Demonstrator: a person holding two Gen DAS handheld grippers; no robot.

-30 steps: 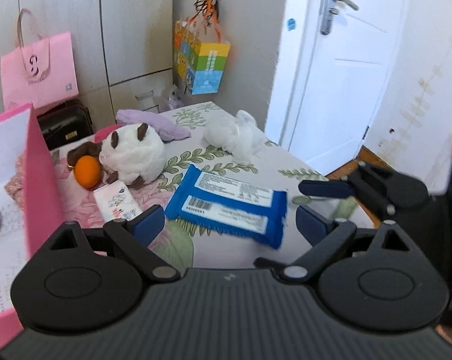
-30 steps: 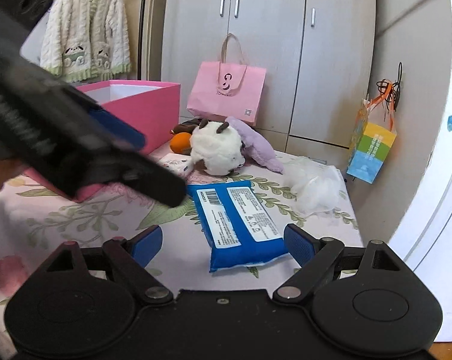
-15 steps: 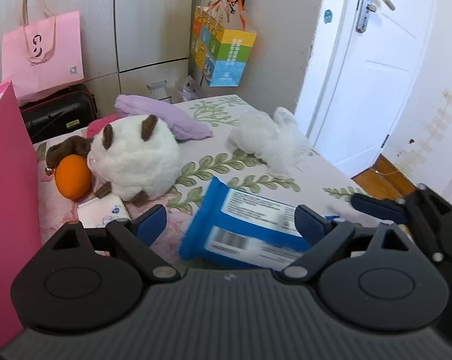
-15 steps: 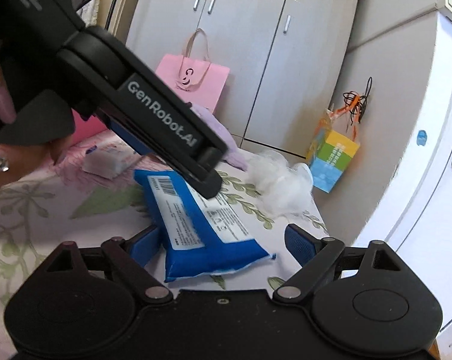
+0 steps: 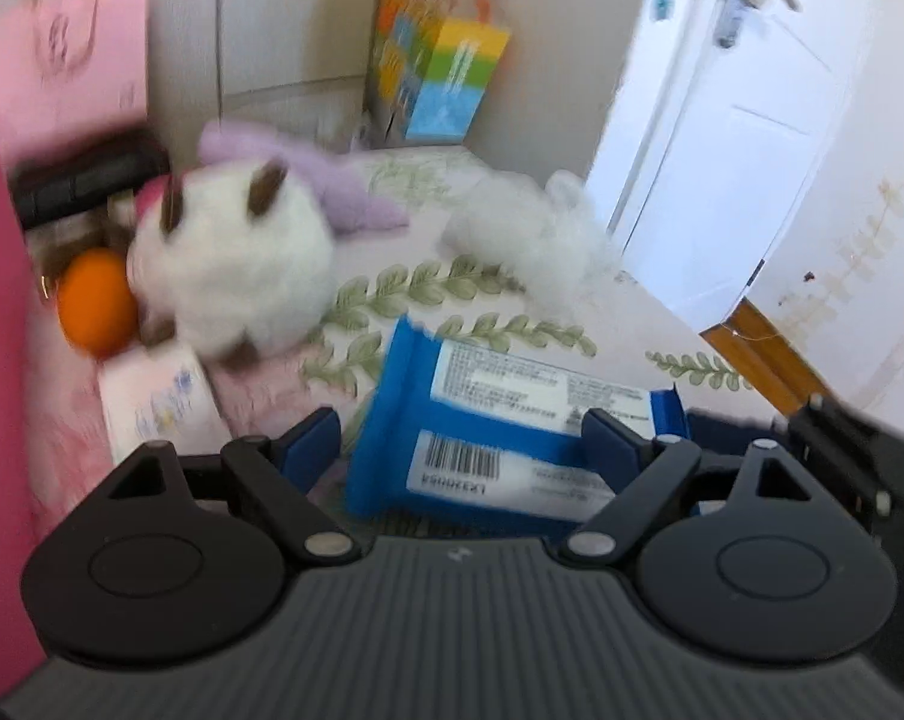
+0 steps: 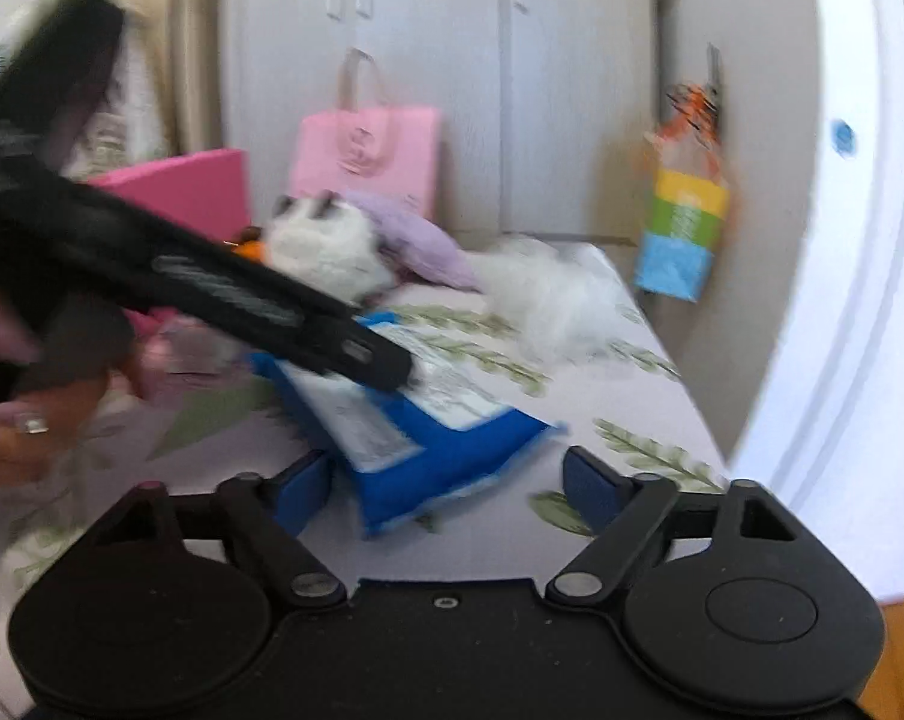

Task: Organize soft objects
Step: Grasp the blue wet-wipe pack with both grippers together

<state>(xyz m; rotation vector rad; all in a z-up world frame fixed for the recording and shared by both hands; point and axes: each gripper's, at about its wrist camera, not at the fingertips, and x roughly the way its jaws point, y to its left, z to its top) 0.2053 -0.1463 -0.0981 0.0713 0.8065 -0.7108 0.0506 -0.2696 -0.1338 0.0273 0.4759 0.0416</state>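
The left gripper point(image 5: 460, 444) is held pointing downward, its jaws apart and just closing. It is also seen from the right wrist view point(image 6: 386, 369) as a black body crossing from the left, gripped by a hand point(image 6: 14, 414) with a ring. The right gripper point(image 6: 446, 483) is angled downward, its jaws apart and likewise just closing.

Grey wardrobe point(image 6: 428, 90), white door point(image 5: 745, 138) (shut), wood floor point(image 5: 769, 354), daylight
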